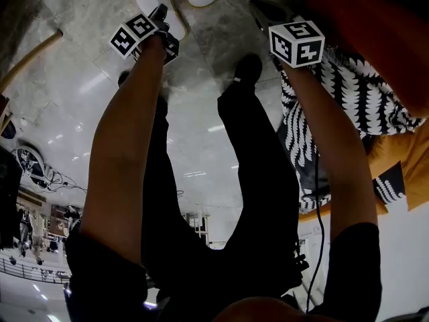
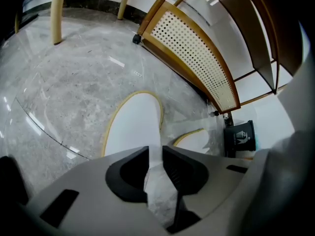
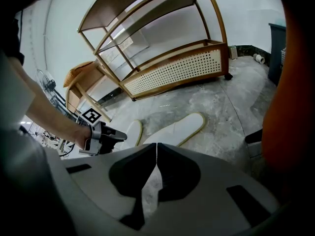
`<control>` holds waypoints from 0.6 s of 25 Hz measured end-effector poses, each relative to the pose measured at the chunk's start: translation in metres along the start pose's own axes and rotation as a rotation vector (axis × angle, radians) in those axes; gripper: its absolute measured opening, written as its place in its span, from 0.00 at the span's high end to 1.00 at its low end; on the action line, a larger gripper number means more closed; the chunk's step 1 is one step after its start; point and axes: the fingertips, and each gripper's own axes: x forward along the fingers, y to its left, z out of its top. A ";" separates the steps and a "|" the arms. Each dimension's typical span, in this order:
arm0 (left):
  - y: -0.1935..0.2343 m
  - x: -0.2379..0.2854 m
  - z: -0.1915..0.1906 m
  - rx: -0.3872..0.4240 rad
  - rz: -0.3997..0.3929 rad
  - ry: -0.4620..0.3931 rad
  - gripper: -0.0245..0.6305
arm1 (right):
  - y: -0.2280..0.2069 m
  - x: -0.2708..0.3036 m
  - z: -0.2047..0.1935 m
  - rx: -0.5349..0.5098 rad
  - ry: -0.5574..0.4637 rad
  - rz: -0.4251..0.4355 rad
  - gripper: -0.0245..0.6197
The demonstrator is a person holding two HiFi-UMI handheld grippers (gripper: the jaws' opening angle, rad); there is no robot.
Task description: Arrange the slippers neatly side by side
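The left gripper (image 2: 161, 150) has its jaws a narrow gap apart and grips nothing. Through the gap show the heel edge of a white slipper (image 2: 133, 124) and grey floor. That slipper lies flat on the marble floor (image 2: 69, 82) just beyond the tips. The second slipper (image 2: 197, 140) lies close on its right, partly hidden by the gripper body.

The right gripper (image 3: 156, 147) has its jaws pressed together and is empty. It points down at the floor short of the pair.

In the head view both forearms reach forward and steeply down, with black sleeves at the upper arms. The left hand (image 3: 78, 136) is wrapped round its gripper's handle. Legs in black trousers stand between the arms, and one black shoe (image 1: 248, 67) shows.

Each gripper carries a cube with black-and-white square marker patterns (image 1: 137, 32) (image 1: 297, 43).

In the right gripper view the two slippers lie near each other, not quite parallel, in front of a wooden shelf rack (image 3: 172, 70) with a perforated cane panel.

A dark bin (image 2: 239, 136) stands beside the rack. It bears a white symbol and a line of print too small to read.
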 end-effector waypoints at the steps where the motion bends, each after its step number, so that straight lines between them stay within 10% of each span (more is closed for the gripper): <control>1: -0.003 0.000 0.000 0.014 -0.008 0.010 0.78 | 0.000 0.000 0.002 -0.002 0.000 -0.002 0.91; 7: -0.023 -0.026 -0.007 0.107 -0.033 0.082 0.71 | 0.018 -0.008 0.009 -0.029 0.021 -0.006 0.91; 15: -0.078 -0.127 0.000 0.431 -0.140 0.091 0.85 | 0.066 -0.047 0.054 0.006 -0.042 -0.032 0.91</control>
